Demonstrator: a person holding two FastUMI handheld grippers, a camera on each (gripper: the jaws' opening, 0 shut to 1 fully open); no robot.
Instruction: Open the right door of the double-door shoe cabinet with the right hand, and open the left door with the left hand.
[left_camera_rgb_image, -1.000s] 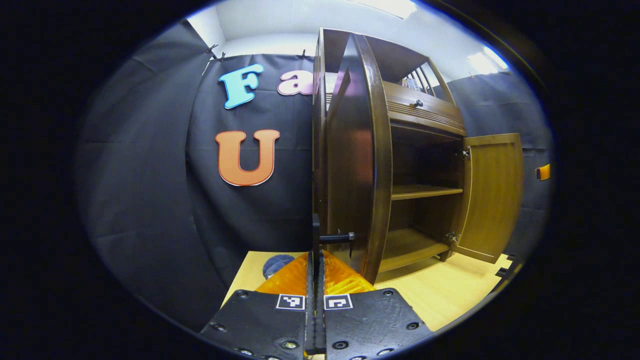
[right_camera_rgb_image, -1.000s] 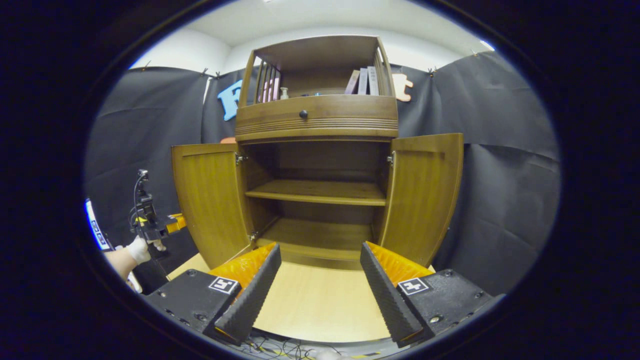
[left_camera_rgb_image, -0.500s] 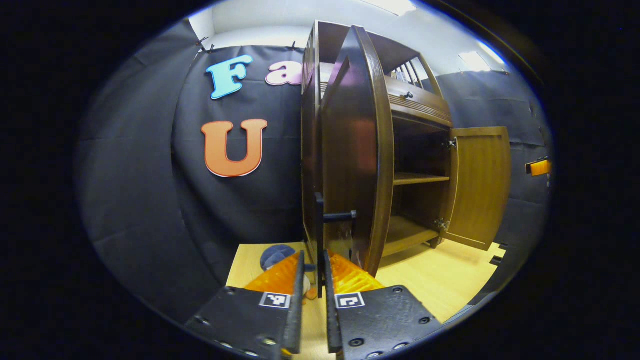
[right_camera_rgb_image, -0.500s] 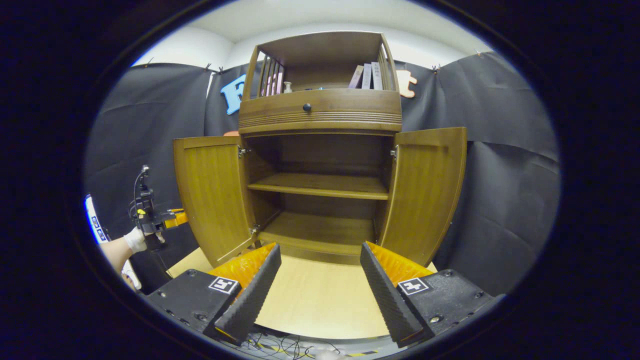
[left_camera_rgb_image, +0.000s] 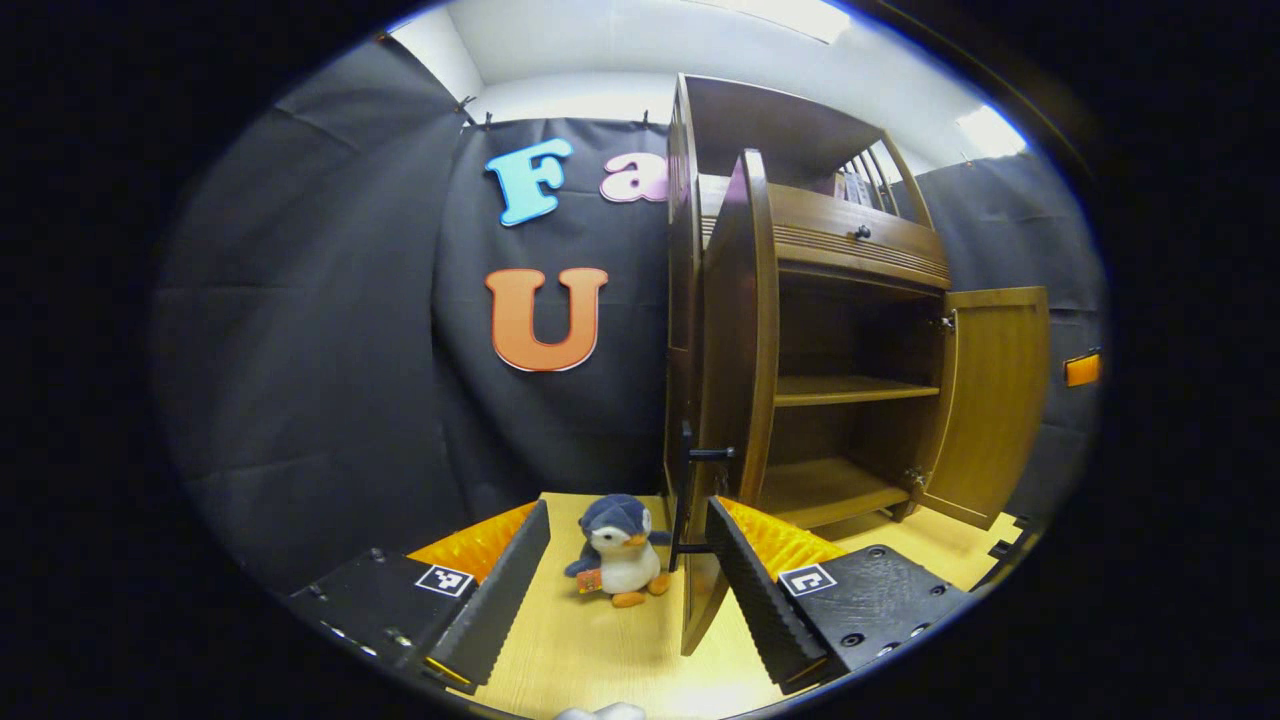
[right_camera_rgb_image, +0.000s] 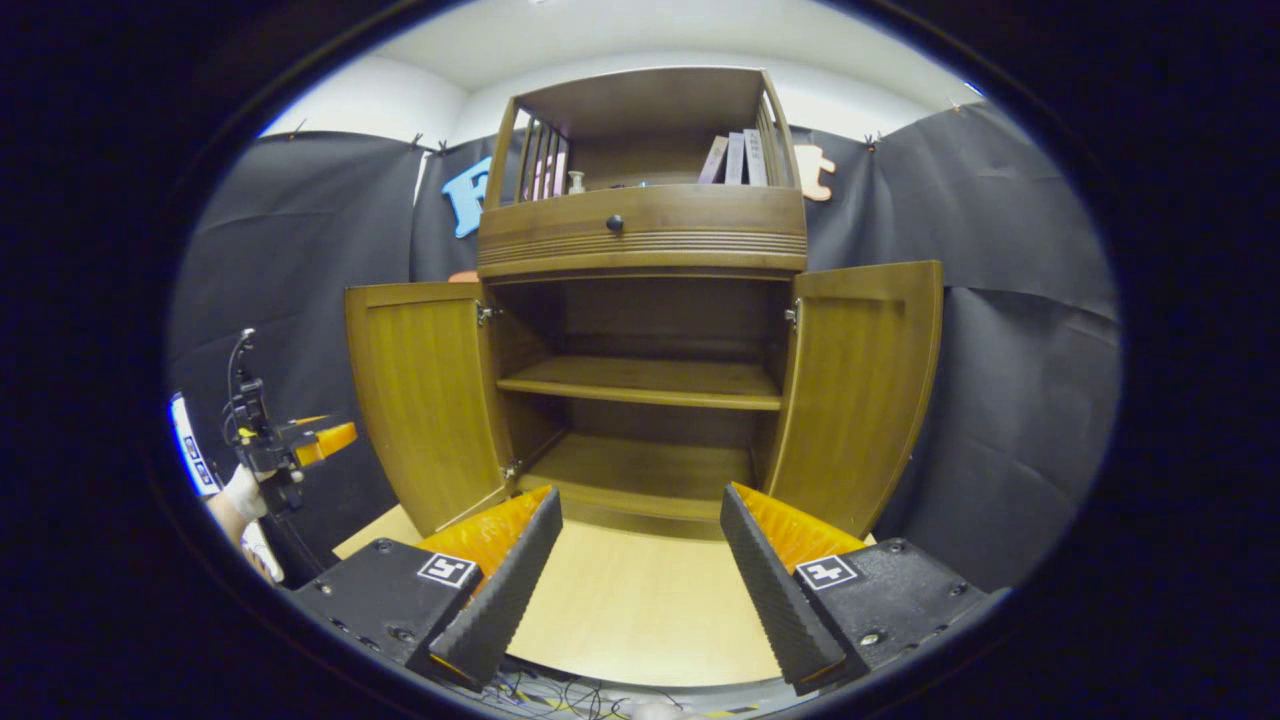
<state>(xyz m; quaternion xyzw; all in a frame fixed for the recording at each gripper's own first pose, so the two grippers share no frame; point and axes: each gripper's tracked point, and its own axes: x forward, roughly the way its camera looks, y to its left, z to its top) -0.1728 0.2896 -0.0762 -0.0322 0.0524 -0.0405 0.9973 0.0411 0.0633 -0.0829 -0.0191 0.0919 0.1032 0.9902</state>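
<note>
While both doors of the shoe cabinet (right_camera_rgb_image: 640, 300) stand swung out, the left tongs (left_camera_rgb_image: 628, 580) hang low over the pale desk (left_camera_rgb_image: 600, 660), spread wide and gripping nothing. Seen edge-on from the left gripper view, the left door (left_camera_rgb_image: 735, 380) rises at 12 o'clock of those tongs, its dark bar handle (left_camera_rgb_image: 685, 500) in line with the gap between the fingers; whether it touches either finger cannot be told. A plush penguin (left_camera_rgb_image: 618, 550) sits on the desk between the two fingers, just beside the door's lower edge.

From the right gripper view, the right tongs (right_camera_rgb_image: 640, 570) also stand wide and bare, aimed at the cabinet's open lower shelves (right_camera_rgb_image: 640, 380). The right door (right_camera_rgb_image: 860, 390) lies at 1 o'clock, apart from the fingers; the left door spreads at 10 o'clock. A gloved hand (right_camera_rgb_image: 240, 490) holds the left tongs far out at 9 o'clock, near the door's outer edge. Bare desk lies between the right tongs and the cabinet's foot, with the dark cloth wall (right_camera_rgb_image: 1010, 350) close on either flank.
</note>
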